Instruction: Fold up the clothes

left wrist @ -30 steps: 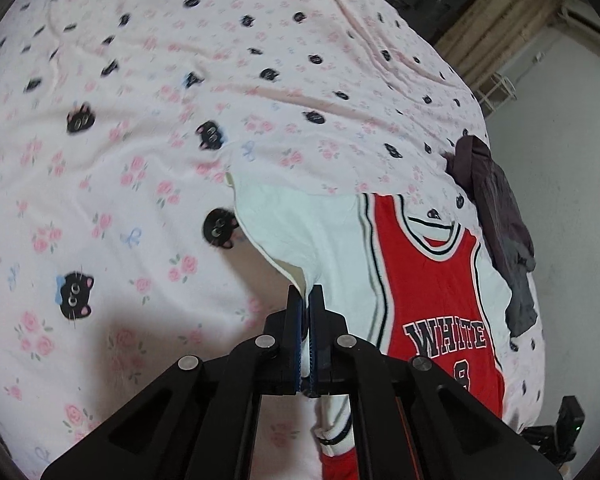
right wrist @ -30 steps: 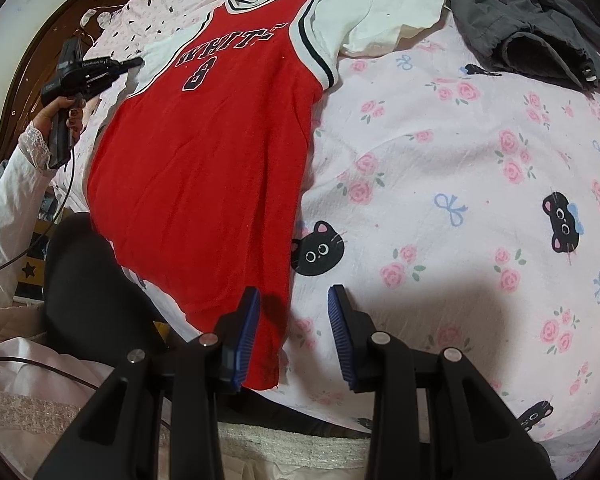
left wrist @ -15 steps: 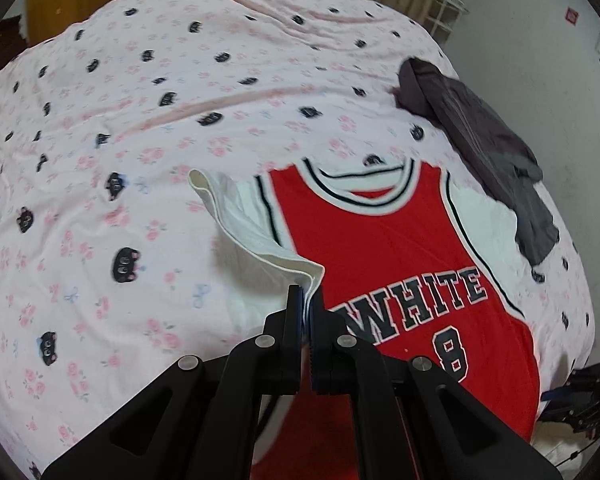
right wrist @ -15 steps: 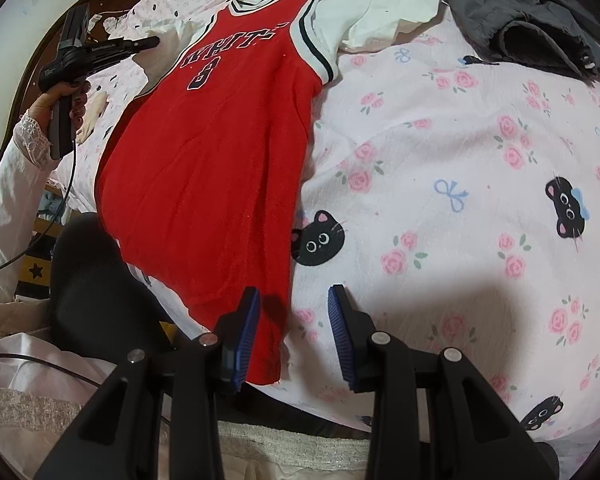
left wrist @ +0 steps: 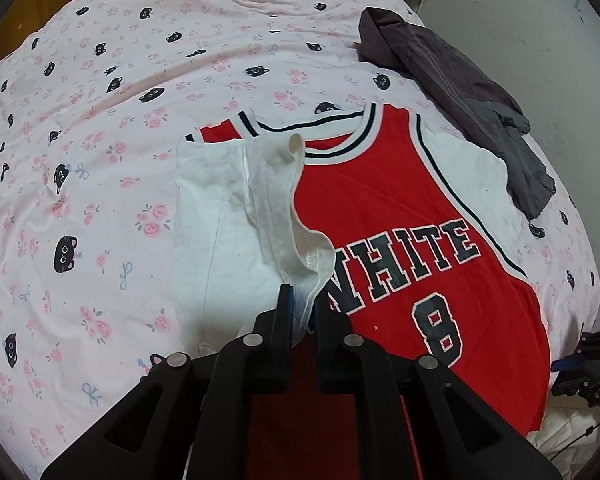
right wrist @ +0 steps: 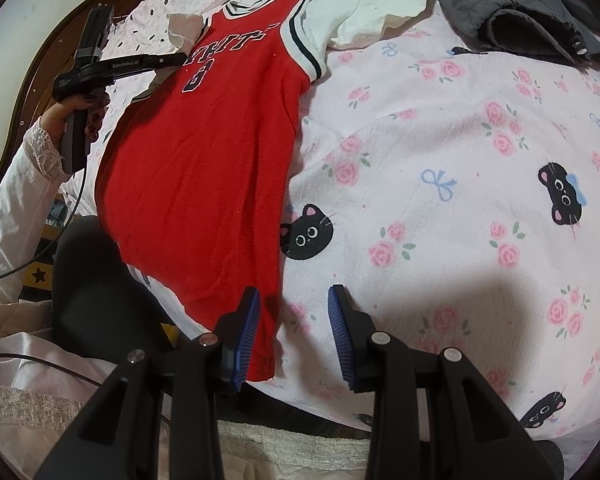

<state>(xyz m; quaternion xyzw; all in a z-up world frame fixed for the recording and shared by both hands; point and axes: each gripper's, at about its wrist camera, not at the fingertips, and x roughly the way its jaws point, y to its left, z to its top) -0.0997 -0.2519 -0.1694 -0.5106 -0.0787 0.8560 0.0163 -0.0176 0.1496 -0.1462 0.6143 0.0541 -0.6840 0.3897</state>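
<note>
One red jersey point(left wrist: 400, 216) with white sleeves lies flat on one pink patterned bedspread point(left wrist: 100, 128). One dark grey garment point(left wrist: 472, 92) lies at its far right. Two grippers are present. The left gripper point(left wrist: 300, 312) hangs over the jersey's chest; its jaws are opening, with the folded-over white sleeve point(left wrist: 284, 208) hem between them, draped loosely. The right gripper point(right wrist: 294, 320) has its jaws apart over the jersey's near hem corner, gripping nothing.
</note>
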